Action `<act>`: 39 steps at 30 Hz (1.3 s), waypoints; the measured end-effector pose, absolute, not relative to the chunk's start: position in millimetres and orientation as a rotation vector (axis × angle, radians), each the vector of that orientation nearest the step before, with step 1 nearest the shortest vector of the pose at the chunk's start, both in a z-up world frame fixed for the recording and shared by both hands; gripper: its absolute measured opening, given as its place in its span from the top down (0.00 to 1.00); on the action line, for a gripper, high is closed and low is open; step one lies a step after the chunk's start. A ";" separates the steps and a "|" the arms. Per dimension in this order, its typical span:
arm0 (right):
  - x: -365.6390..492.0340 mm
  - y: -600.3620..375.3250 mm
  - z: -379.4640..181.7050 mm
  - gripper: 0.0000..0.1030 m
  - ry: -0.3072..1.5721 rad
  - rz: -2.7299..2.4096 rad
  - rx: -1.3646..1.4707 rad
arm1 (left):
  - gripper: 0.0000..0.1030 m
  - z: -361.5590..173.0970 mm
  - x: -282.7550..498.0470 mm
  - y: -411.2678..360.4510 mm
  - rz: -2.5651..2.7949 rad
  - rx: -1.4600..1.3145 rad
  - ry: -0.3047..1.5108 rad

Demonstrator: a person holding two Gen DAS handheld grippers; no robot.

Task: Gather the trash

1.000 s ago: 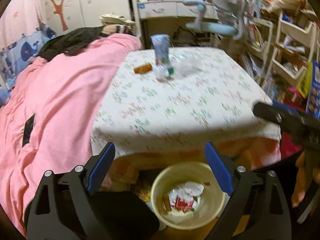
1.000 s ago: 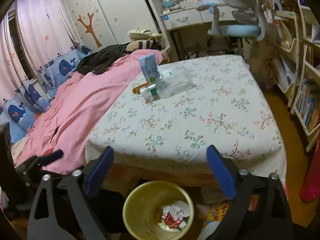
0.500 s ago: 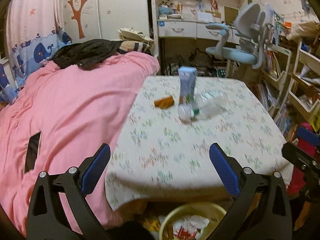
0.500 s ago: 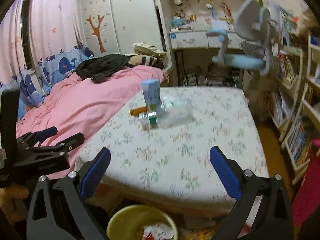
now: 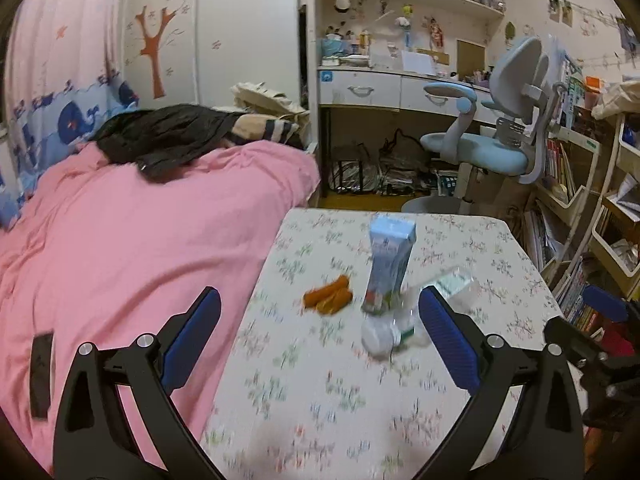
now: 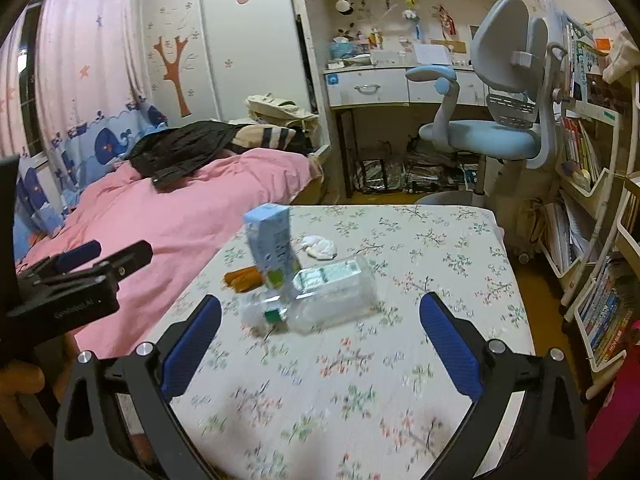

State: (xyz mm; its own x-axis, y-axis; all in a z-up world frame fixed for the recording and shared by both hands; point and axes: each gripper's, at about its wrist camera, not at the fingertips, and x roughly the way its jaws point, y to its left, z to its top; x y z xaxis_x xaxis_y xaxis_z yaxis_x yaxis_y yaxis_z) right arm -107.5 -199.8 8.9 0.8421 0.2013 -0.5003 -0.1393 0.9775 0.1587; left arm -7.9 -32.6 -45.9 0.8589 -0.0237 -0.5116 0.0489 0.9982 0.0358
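You have lifted both grippers, left [image 5: 320, 336] and right [image 6: 320, 336], from the bin toward the table [image 6: 440, 248]. Both are spread and empty; the carton [image 6: 272, 244], bottle [image 6: 332, 292] and wrappers [image 5: 328, 300] mid-table await collection.

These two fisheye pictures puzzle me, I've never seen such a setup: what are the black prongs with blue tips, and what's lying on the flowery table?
Each picture comes from a camera mounted on a hand-held gripper, looking along its two fingers. The left gripper and the right gripper are both open, holding nothing. On the floral table stand a blue carton upright, a clear plastic bottle on its side, orange wrappers and a crumpled tissue. A pink bed is beside it.
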 end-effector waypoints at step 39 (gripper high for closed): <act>-86.8 -193.7 -3.9 0.07 0.611 0.169 0.168 | 0.07 -66.0 26.6 -25.0 -0.043 0.000 0.633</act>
State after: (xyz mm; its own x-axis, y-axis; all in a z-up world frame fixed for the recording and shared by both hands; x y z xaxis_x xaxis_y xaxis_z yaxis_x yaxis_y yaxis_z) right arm -86.8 -193.7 -3.9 0.8061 0.2069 -0.5544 -0.1077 0.9725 0.2063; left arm 26.6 -25.0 -66.0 0.8052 -0.0397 -0.5917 0.0399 0.9991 -0.0128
